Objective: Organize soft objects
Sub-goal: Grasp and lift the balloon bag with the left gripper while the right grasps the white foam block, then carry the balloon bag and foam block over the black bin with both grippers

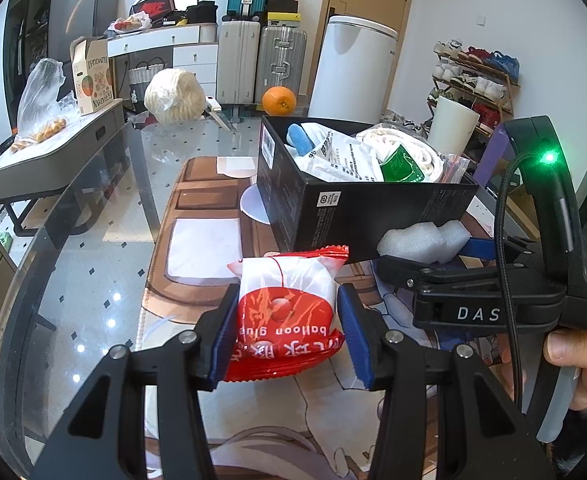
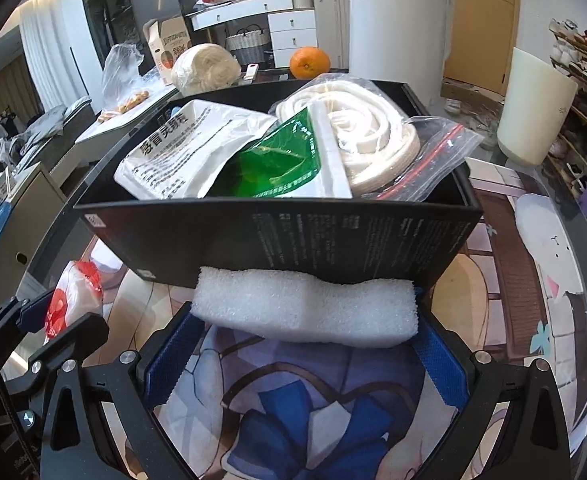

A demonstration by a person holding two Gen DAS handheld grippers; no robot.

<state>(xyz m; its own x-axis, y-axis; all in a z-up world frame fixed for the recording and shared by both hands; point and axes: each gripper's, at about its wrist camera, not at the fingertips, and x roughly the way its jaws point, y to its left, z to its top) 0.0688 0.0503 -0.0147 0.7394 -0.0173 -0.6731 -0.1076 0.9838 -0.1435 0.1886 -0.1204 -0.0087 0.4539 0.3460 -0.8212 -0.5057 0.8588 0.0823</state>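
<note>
Both hand-held grippers loaded beside the black box [image 2: 277, 236].

Your left hand-held gripper [image 1: 287, 334] clamps the slippery balloon glue packet [image 1: 285, 312], lower centre; your right hand-held gripper [image 2: 305, 344] pinches light, crushable foam block [image 2: 305, 308] endwise.

Round glass table [image 1: 93, 264], covered across the middle by a printed cartoon mat [image 1: 197, 216]. On the mat, right of centre: an open black cardboard box [image 1: 357, 216]. Far on the bare glass: an orange [image 1: 279, 101], a bagged cream bundle [image 1: 173, 95] to its left, and a white cup [image 1: 451, 126] at far right.
</note>
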